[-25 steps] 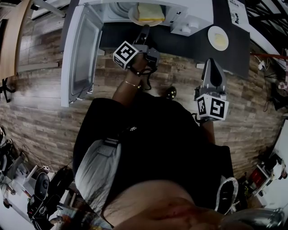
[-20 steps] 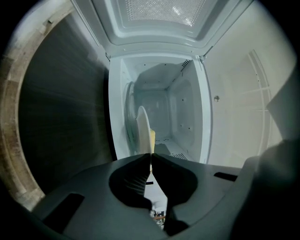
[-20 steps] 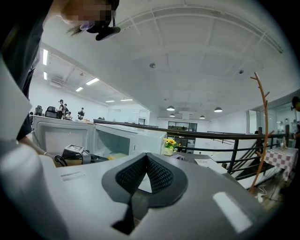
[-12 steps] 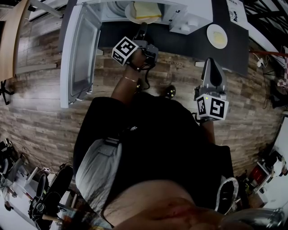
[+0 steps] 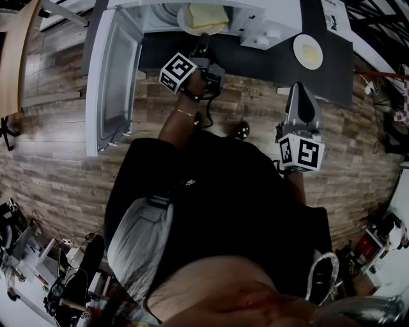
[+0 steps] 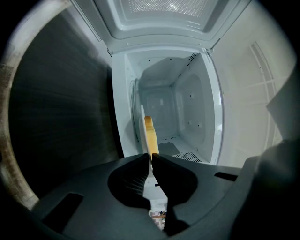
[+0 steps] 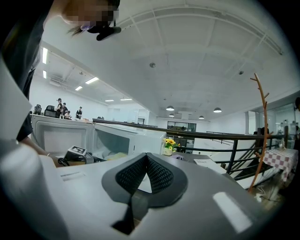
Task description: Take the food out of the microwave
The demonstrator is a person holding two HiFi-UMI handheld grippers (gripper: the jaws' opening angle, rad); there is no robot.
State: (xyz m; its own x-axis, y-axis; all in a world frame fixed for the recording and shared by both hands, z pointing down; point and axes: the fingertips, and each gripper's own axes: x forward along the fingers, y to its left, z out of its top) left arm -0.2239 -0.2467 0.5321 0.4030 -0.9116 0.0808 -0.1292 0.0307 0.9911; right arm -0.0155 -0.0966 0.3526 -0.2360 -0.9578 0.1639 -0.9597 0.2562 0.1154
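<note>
A white plate (image 5: 186, 23) with a pale yellow slice of food (image 5: 208, 13) sits at the mouth of the open white microwave (image 5: 259, 18). My left gripper (image 5: 203, 41) reaches level to it and is shut on the plate's near rim. In the left gripper view, which is rolled sideways, the plate (image 6: 142, 123) stands on edge with the food (image 6: 149, 135) against it, and the left gripper (image 6: 151, 158) pinches the rim before the microwave cavity (image 6: 187, 103). My right gripper (image 5: 301, 89) hangs off to the right, shut and empty, its tips (image 7: 146, 156) meeting.
The microwave door (image 5: 115, 76) swings wide open to the left. A second plate with yellow food (image 5: 308, 52) rests on the dark counter (image 5: 255, 60) right of the microwave. A small vase of flowers (image 7: 168, 144) and a black railing (image 7: 225, 137) stand beyond.
My left gripper and the plate it holds have shifted slightly toward the top of the head view. The right gripper has stayed still.
</note>
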